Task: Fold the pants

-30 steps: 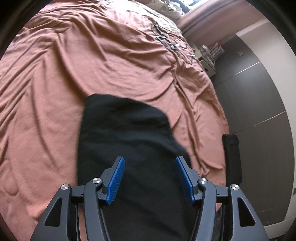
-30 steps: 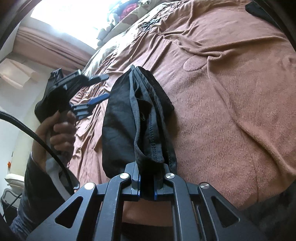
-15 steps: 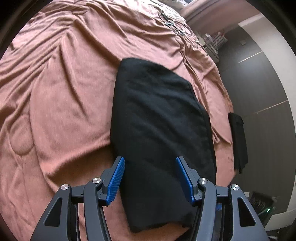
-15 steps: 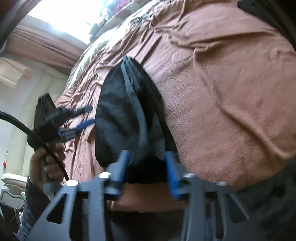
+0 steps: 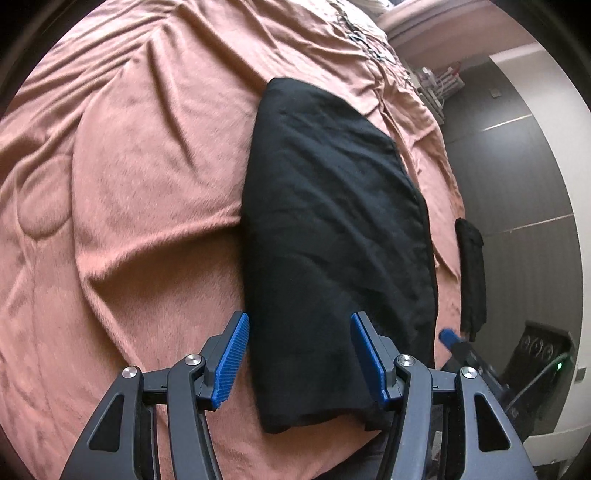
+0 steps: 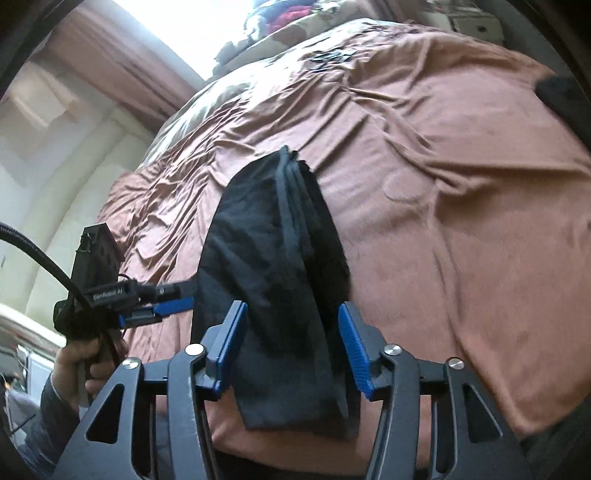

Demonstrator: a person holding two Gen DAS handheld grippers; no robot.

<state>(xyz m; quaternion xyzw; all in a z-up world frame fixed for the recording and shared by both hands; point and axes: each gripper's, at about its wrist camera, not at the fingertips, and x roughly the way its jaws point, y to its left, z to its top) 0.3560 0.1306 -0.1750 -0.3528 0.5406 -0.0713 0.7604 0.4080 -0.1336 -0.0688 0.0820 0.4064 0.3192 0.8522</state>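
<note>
With the pants (image 5: 332,229) folded into a flat black bundle on the bed (image 5: 129,184), long axis runs straight away from both grippers, near end between my jaws. Right gripper (image 6: 291,343) has just let go: jaws opened, then eased in a little, pads off the cloth, holding nothing. Left gripper (image 5: 299,354) half open, also empty, at the pants' left edge. Both about equally near. Beyond the pants: rumpled pink blanket, window (image 6: 177,33), dark floor (image 5: 517,166) to the right.
</note>
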